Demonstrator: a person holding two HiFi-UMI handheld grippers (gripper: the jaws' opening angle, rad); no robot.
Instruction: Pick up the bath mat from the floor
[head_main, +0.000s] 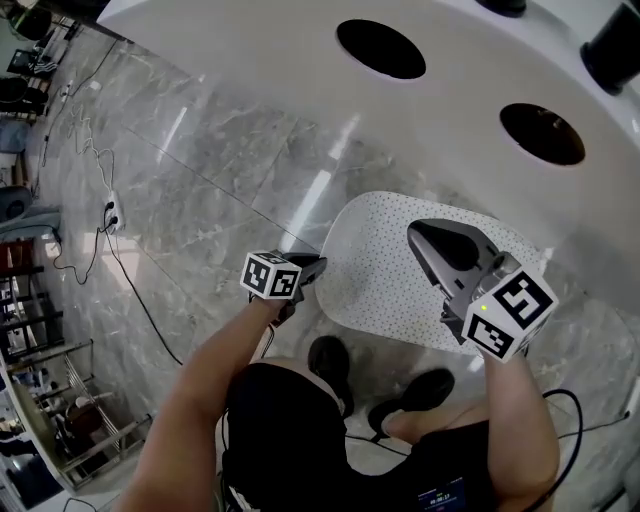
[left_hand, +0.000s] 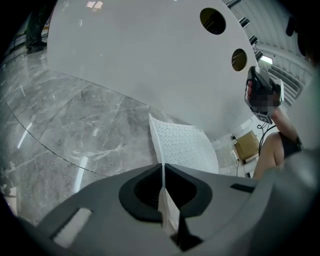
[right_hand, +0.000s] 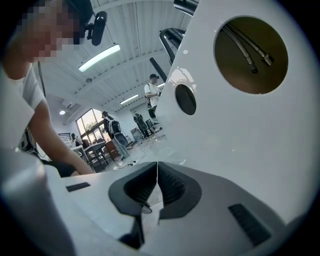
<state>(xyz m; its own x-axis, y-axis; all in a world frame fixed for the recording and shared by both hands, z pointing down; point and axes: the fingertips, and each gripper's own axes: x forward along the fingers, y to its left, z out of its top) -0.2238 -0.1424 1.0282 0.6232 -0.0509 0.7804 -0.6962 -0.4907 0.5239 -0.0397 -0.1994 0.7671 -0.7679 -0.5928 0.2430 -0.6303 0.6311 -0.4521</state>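
While the cable (head_main: 130, 290) trailing over the floor (head_main: 200, 200) far to the left lies well apart from the work, it could catch a heel if the person steps back that way with both hands full. Next along, the left gripper (left_hand: 163, 172) has its jaws pressed together on the mat's (head_main: 385, 265) thin left edge, and only a sliver of the sheet sits between the pads. A tug or a quick swing could draw that edge out. The mat itself, white and dotted with small holes, stretches between the two tools and looks to be up off the floor, bowing along its length. Because it is limp, I judge that the middle could sag and fold, or the near edge could droop onto the shoes (head_main: 330, 365) just below it and get trodden on. On the right, the right gripper (right_hand: 157, 172) is also closed on the sheet, again by a narrow margin, so if the hands pull apart or rise unevenly, one corner may slip free and the mat drop. Beyond it, the white panel (head_main: 300, 60) with round holes stands close, and a wide lift could brush the mat or that tool against it.
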